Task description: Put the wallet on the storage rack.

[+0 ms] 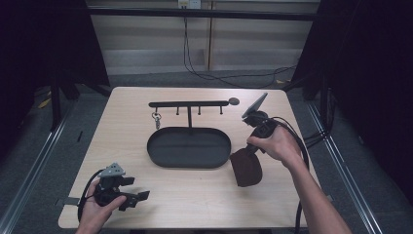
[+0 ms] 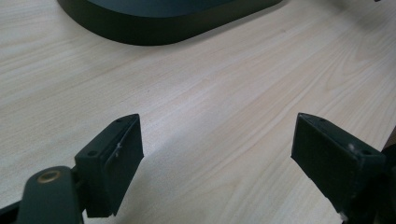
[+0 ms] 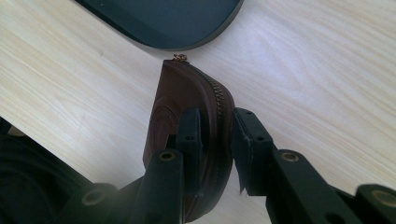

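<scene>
High view: fixed above the person's edge, facing forward and down — the whole wooden table (image 1: 122, 146) fits, far off.
Left gripper view: low and close over the tabletop, facing the black oval tray (image 2: 154, 32) at 12 o'clock.
Right gripper view: steeply downward, very close.
Shared: that tray's rim — at 11 o'clock in the right gripper view.

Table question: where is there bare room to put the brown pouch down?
Bare table lies left of the oval tray, and a wide strip runs along the near edge between the left claw and the pouch. The middle is crowded with the tray and hook rack.
</scene>
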`<move>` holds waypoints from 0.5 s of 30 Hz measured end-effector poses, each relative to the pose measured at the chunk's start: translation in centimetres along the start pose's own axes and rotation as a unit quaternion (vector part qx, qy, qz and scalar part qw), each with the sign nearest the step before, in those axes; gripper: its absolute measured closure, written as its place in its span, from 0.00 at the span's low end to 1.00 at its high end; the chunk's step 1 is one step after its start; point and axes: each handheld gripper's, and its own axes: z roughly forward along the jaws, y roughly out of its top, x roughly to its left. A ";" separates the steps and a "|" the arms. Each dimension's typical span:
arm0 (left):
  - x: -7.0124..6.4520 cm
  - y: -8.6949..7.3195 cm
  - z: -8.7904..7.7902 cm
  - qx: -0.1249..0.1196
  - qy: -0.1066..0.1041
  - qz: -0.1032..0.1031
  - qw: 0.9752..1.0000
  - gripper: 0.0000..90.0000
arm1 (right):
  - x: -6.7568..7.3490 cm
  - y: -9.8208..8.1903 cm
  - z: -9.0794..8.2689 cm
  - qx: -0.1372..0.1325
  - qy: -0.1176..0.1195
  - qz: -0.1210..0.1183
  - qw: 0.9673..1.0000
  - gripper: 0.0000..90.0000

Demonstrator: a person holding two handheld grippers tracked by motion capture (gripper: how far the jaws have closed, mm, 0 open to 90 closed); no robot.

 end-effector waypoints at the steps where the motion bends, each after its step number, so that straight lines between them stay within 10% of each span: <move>1: 0.0 0.0 0.0 0.000 0.000 0.000 1.000 0.18 | 0.0 0.1 -0.1 0.003 0.000 -0.001 1.000 0.82; 15: -0.1 0.0 -0.1 0.003 -0.004 0.007 1.000 0.18 | 0.6 1.8 -1.1 -0.013 -0.006 -0.005 1.000 0.82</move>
